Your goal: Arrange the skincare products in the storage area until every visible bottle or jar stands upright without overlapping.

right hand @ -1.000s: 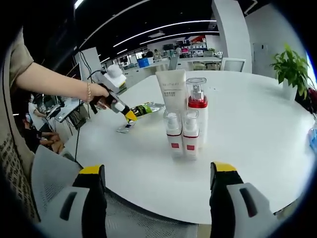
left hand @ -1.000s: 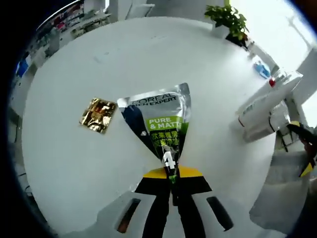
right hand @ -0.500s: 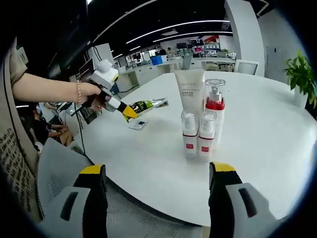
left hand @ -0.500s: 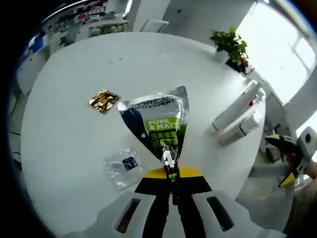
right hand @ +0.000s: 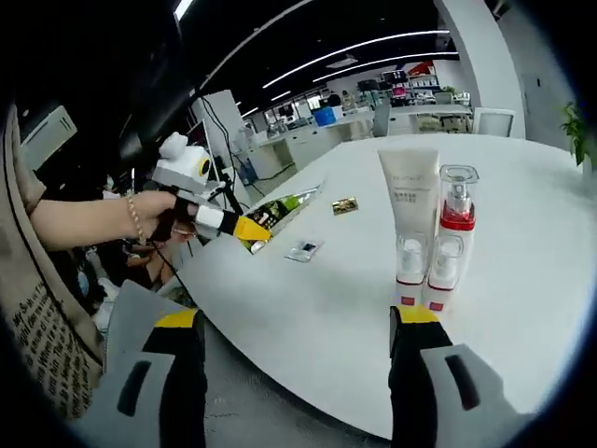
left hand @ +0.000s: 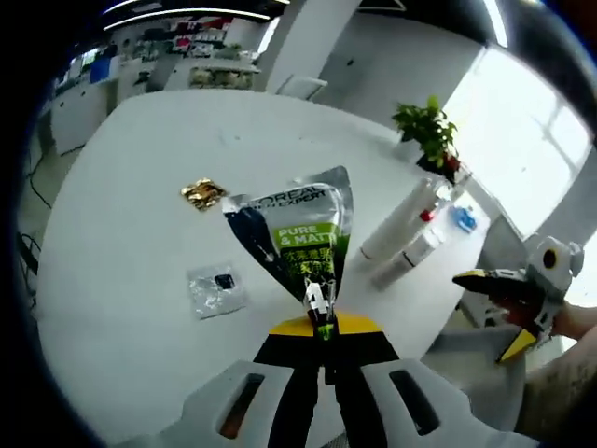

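We are pinching the silver-green tube [left hand: 298, 233] by its cap end in our left claw [left hand: 322, 322], lifted clear of the white surface [left hand: 121, 215] — our right claw [right hand: 294, 327] is hanging spread, holding nothing. The upright bottles [right hand: 434, 247] are standing clustered nearby; we judge a loose cap-end grip could let the tube swing and topple them.

Silver-green sachet [left hand: 297, 233] is hanging clear above the table. White tube [right hand: 414, 200], red-collared pump bottle [right hand: 456, 213] and two small bottles [right hand: 409, 271] are standing upright, clustered and touching. Gold packet [right hand: 345, 205] and clear packet [right hand: 304, 249] are lying flat.
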